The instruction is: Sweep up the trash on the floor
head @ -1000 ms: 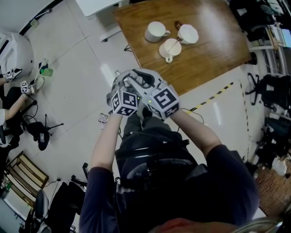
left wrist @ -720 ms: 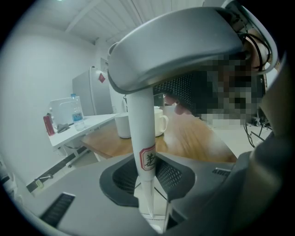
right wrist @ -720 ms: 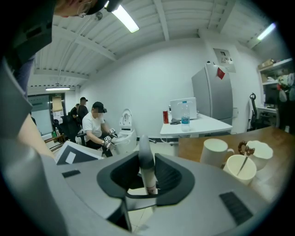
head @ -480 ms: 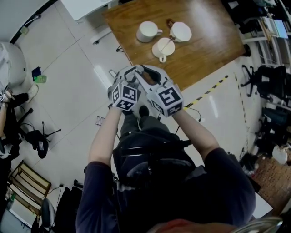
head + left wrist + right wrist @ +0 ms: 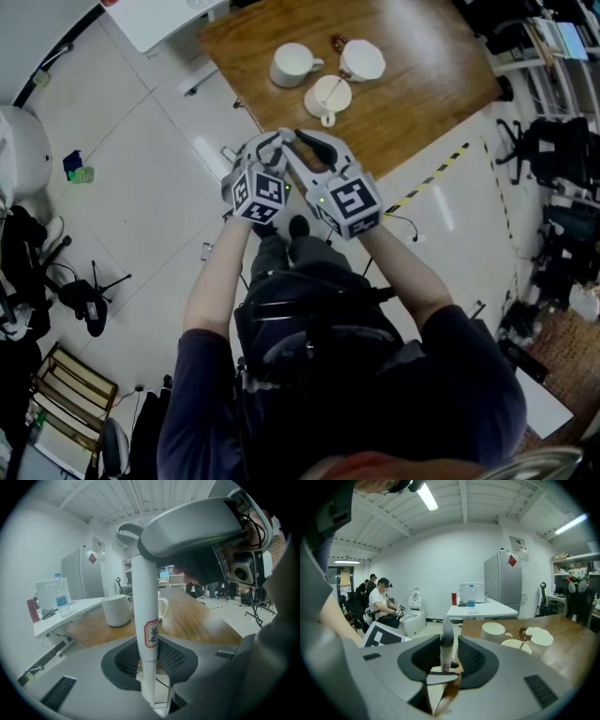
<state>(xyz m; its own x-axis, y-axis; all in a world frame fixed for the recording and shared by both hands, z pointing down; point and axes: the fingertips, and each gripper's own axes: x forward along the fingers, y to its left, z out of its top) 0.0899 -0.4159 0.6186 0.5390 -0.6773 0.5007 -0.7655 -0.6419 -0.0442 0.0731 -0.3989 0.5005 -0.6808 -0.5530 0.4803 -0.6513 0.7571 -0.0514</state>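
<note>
Stiff, light, probably slick white handle (image 5: 144,588): left gripper (image 5: 149,660) jaws just closing on it; right gripper (image 5: 446,660) jaws, at twelve o'clock, just loosening around it.

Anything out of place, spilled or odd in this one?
Blue and green litter lies loose on the white floor at far left. Another small object sits on the tiles beside the person's left arm, too small to identify.
</note>
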